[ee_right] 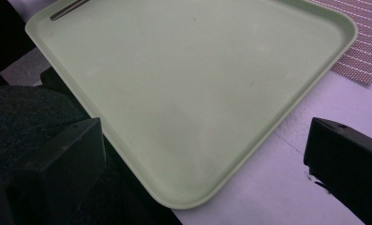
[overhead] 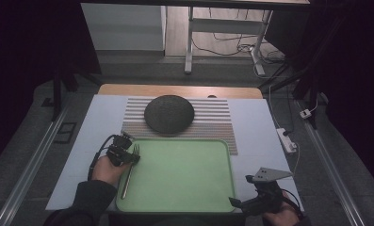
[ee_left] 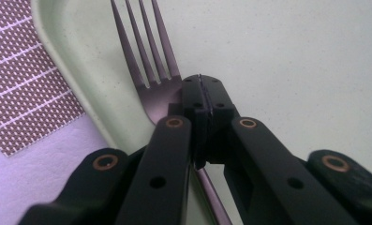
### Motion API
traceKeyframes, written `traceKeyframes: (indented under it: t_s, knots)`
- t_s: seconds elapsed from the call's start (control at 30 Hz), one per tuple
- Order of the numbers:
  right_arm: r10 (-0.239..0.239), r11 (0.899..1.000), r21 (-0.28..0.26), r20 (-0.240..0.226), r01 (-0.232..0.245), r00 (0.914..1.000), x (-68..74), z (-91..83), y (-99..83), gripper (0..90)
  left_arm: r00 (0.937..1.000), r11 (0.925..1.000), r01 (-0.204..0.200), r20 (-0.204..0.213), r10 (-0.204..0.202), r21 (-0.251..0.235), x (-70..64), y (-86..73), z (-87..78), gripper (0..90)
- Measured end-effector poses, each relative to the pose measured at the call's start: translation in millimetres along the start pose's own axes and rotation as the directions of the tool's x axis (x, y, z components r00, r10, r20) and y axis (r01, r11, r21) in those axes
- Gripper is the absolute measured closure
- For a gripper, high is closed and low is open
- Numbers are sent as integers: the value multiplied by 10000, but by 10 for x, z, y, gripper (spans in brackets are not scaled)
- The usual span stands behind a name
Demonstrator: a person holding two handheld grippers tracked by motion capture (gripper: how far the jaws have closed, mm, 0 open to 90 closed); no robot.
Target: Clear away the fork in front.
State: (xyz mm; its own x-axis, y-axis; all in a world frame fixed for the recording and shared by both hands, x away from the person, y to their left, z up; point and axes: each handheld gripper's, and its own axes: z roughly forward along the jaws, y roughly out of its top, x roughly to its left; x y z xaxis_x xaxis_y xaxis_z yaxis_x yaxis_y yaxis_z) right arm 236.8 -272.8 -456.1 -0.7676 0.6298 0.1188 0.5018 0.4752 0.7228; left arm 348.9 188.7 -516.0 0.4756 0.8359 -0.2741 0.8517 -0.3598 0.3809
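A dark metal fork (overhead: 126, 181) lies along the left side of the green tray (overhead: 184, 197), tines pointing away from me. My left gripper (overhead: 131, 156) is shut on the fork's neck just behind the tines. In the left gripper view the jaws (ee_left: 200, 96) are pressed together over the fork (ee_left: 146, 56), and its handle runs out below them. My right gripper (overhead: 240, 190) stands open at the tray's near right corner, holding nothing. In the right gripper view the right gripper (ee_right: 204, 140) has its jaws wide apart, either side of the tray's corner (ee_right: 188, 199). The fork's handle (ee_right: 67, 10) shows far off.
A dark round plate (overhead: 169, 114) rests on a striped placemat (overhead: 217, 123) behind the tray. A white sheet (overhead: 255, 127) covers the table. A power strip (overhead: 287, 140) and cables lie on the floor at the right.
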Motion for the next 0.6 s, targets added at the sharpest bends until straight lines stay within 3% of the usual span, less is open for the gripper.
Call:
traceKeyframes:
  t_s: [0.17, 0.3, 0.43, 0.6]
  knots:
    - [55, 10000, -15, -32, -55, 10000, -5, -1, -1, 0, 9998, 9998, -175, -96, 174, -82, -31, 4, -9, 788]
    - [236, 9997, -34, -61, -236, 9997, -19, -4, -1, 0, 9990, 9980, -423, -183, 414, -479, -71, -3, -68, 678]
    - [218, 9997, -52, -57, -218, 9997, -17, -5, -1, 0, 9971, 9910, -755, 2, 760, -1107, -128, -32, -198, 579]
    - [135, 9999, -7, -38, -135, 9999, -14, -1, 1, 0, 9929, 9799, -1185, -108, 1183, -1608, -174, -107, -313, 439]
